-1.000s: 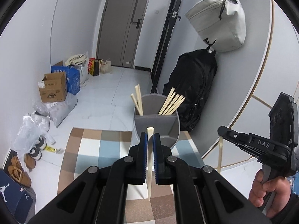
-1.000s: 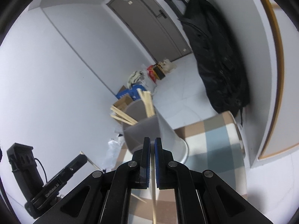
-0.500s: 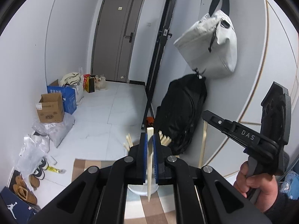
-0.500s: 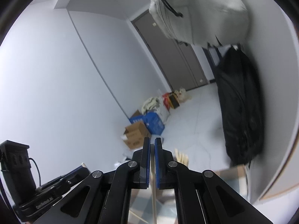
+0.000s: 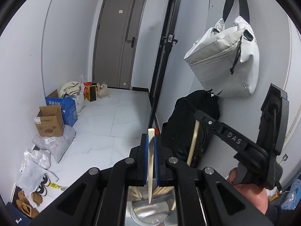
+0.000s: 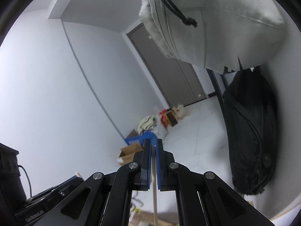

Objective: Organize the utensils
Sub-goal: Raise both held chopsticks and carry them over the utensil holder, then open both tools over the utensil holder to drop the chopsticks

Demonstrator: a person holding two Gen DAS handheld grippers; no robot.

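My left gripper (image 5: 150,145) is shut on a pale wooden chopstick (image 5: 150,169) held upright, its lower tip hanging over the open grey utensil holder (image 5: 150,211), which holds several chopsticks. My right gripper (image 6: 154,150) is shut on another wooden chopstick (image 6: 154,197) that hangs down between its fingers. The right gripper also shows in the left wrist view (image 5: 195,116), to the right of the left one, with its chopstick (image 5: 193,141) pointing down beside the holder. The holder is hidden in the right wrist view.
A white bag (image 5: 225,64) and a black backpack (image 5: 184,131) hang on the wall at the right. Cardboard and blue boxes (image 5: 50,122), plastic bags and shoes (image 5: 28,203) lie along the left wall. A grey door (image 5: 120,45) stands at the far end.
Both grippers have risen and tilted up with their chopsticks. The holder has dropped from mid-view to the bottom edge under the left gripper. The right gripper has come closer to the left.
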